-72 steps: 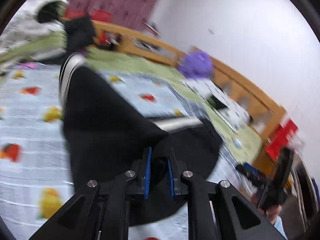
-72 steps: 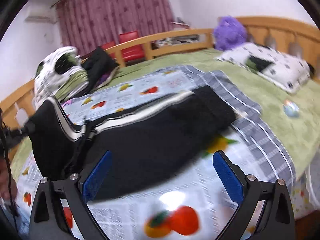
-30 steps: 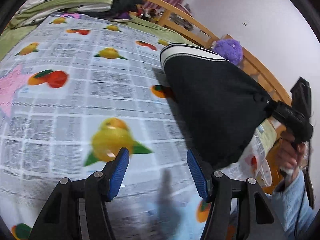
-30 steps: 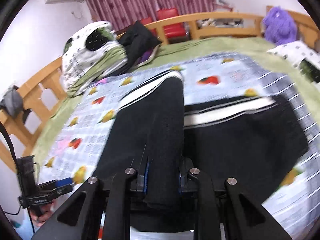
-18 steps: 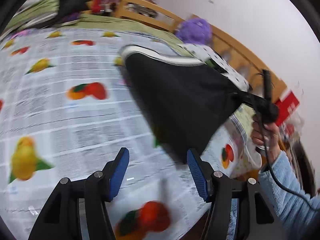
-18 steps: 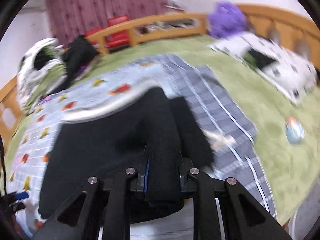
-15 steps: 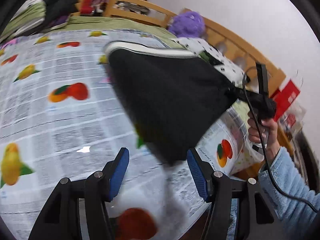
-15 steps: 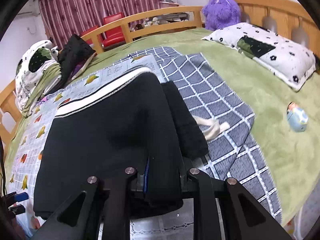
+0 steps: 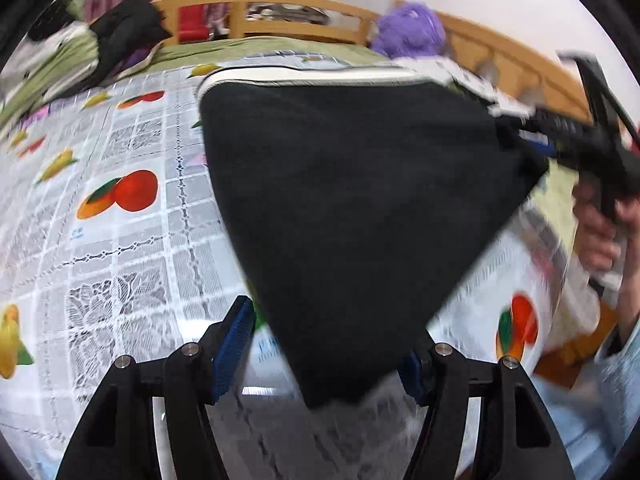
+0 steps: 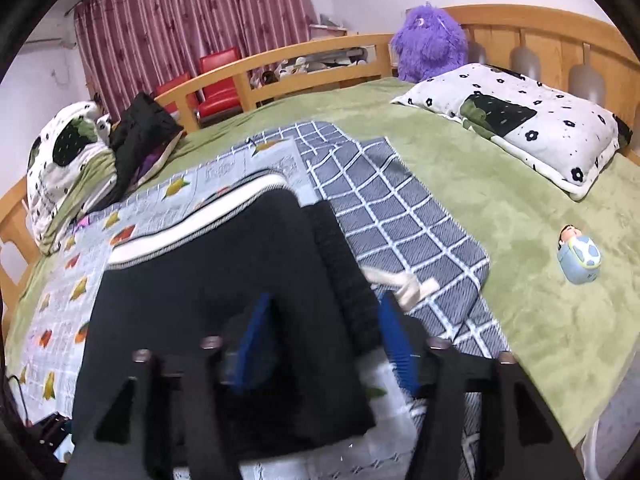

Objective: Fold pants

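Green bed (image 10: 500,200), fruit-print sheet (image 9: 120,240) — black pants (image 9: 360,200) folded. Right view alone shows pillow (image 10: 520,120). Left hand-held gripper (image 9: 326,348) wide apart, empty; right hand-held gripper (image 10: 324,340) apparently parted — blurred.

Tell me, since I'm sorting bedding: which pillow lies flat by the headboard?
The white flower-print pillow beside the purple plush toy; the other pillow sits bunched against the far rail.

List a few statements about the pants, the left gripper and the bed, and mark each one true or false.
1. The left gripper has its fingers apart. True.
2. The pants are red. False: they are black with a white stripe.
3. A purple plush toy sits by the wooden headboard. True.
4. The pillow lies on top of the pants. False: it lies apart from them on the green blanket.
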Demonstrator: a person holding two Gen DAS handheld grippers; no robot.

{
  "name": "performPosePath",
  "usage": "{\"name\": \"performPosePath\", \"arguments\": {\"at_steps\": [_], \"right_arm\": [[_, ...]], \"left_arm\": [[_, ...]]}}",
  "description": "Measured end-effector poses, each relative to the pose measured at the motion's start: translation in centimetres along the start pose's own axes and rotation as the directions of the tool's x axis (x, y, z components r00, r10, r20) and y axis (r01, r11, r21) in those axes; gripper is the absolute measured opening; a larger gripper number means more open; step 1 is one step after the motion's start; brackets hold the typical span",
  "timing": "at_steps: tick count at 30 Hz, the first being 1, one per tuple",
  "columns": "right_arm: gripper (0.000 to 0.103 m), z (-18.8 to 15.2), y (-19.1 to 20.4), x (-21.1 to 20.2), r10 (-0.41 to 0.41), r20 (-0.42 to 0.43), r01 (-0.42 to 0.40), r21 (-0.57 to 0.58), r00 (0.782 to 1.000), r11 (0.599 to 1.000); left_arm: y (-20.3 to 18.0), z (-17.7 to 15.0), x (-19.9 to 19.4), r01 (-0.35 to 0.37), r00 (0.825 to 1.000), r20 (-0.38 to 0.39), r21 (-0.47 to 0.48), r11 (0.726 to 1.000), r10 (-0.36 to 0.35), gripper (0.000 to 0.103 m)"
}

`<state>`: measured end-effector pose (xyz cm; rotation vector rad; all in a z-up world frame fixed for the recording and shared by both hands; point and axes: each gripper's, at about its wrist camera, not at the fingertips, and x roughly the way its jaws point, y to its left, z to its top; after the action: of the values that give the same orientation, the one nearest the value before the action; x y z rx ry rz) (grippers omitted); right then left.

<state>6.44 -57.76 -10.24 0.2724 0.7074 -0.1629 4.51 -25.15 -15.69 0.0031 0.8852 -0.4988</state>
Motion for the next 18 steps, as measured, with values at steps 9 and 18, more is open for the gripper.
{"name": "performPosePath", "arguments": {"at_steps": [9, 18], "right_arm": [[0.058, -1.2, -0.5, 4.8, 0.082, -0.133, -0.067, 0.112, 0.988, 0.991], [0.042, -3.0, 11.3, 4.4, 0.251, -0.197, -0.242, 0.070, 0.948, 0.968]], "left_arm": [[4.0, 1.8, -1.6, 0.020, 0.995, 0.103, -0.077, 0.997, -0.012, 0.024], [18.8, 1.6, -8.8, -0.037, 0.989, 0.131, -0.261, 0.965, 0.073, 0.021]]}}
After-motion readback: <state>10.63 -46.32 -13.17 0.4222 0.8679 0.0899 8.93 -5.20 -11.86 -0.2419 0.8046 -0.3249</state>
